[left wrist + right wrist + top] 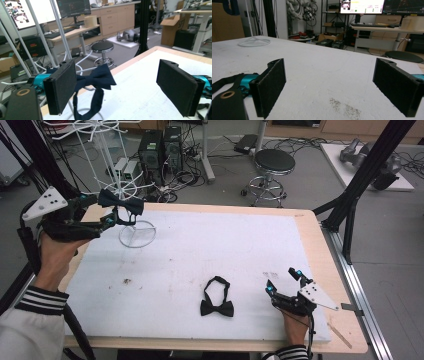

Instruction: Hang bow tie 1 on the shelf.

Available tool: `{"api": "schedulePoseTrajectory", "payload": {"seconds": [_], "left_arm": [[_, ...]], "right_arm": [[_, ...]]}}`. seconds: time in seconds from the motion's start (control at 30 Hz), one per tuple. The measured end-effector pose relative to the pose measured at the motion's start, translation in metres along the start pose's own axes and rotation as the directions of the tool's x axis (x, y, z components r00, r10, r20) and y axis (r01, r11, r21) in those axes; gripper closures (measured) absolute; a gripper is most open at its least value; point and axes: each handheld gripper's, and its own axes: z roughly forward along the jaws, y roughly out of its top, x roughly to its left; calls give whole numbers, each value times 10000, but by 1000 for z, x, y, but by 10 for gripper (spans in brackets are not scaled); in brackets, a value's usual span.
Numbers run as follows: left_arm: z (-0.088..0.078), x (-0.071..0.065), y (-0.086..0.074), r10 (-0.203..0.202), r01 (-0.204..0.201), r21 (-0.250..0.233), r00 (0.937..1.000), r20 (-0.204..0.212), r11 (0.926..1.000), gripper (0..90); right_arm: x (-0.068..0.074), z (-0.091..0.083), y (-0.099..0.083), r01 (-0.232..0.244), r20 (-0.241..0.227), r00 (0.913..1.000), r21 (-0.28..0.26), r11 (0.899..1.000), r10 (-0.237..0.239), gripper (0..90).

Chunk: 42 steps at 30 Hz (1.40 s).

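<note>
Bow tie (pixel 121 202), wings level, strap down

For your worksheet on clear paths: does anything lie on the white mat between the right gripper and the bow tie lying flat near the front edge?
Nothing visible does. In the high view the right gripper rests open on the white mat, and the strip of mat between it and the flat bow tie is bare. The white wire stand stands far off, near the left gripper.
</note>
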Motion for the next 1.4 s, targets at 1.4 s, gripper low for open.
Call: {"api": "schedulePoseTrajectory", "payload": {"seconds": [1.4], "left_arm": [[-13, -70, -116, 3, 293, -1171, 9696, 2448, 9927, 169]], "right_arm": [[1, 0, 0, -87, 98, 9999, 5, 10000, 87, 107]]}}
